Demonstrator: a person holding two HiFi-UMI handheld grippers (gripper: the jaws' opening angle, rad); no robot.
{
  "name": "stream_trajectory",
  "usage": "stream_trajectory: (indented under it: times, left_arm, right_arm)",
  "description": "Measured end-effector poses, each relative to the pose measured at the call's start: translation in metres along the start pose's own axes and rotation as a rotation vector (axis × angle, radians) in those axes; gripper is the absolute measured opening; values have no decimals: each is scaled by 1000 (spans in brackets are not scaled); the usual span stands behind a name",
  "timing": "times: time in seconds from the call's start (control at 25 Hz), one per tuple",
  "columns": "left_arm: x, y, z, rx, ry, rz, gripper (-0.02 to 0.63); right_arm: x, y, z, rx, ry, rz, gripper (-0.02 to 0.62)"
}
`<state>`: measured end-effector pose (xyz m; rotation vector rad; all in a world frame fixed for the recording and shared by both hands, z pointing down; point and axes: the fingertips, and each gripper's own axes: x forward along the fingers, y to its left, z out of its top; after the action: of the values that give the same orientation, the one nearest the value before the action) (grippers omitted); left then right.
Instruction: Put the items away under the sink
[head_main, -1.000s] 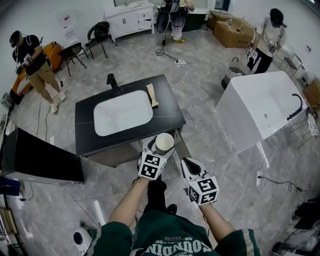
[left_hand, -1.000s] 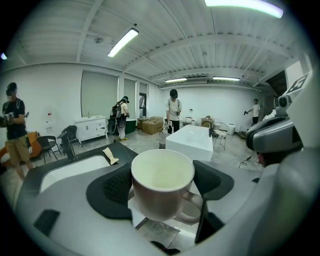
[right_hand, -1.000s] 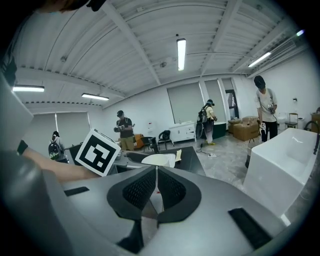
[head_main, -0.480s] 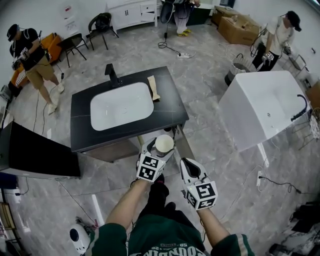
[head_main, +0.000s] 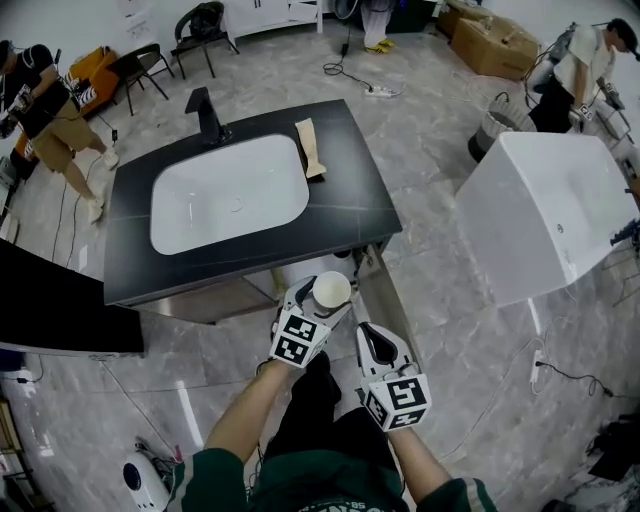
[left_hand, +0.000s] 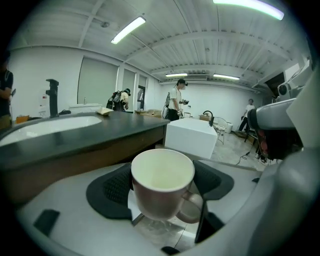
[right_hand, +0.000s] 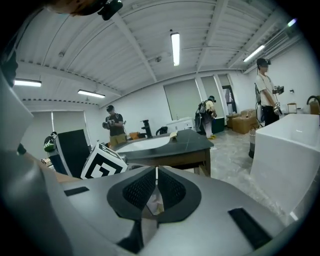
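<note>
The left gripper (head_main: 319, 300) pinches an upright cream mug (left_hand: 162, 183) between its jaws, just off the near right corner of the black sink counter (head_main: 345, 205), while the right gripper (head_main: 371, 336), nearer, has its jaws pressed together

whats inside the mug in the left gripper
The mug shows only a pale, bare inner wall and bottom, nothing in it. The inner wall nearest the camera is covered by its rim.

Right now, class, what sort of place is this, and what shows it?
Probably a workshop or showroom hall, not a home bathroom: a sink stands alone on an open floor, a white tub beside it, boxes and cables beyond.
</note>
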<state>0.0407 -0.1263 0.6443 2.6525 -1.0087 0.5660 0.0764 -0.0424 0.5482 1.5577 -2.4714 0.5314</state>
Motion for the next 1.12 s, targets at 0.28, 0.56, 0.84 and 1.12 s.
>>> stream_trajectory:
  times: [0.28,0.56,0.84,1.12]
  left_arm:
    - [83,61,-101,-25,-27,69,396]
    - [135,108,-167,-42,-65,118,396]
    - [197,149,-232,-71,-90,189,396]
    - [249,174,-281,-129,-101,226,396]
  right_arm:
    - [81,-36,-114,-42,-2,6,43]
    - [144,-55,-187,-55,-28,26,43]
    - [189,-88,-260,-63,-40,8,43]
    - [209,-107,-300,-54,-51,7,43]
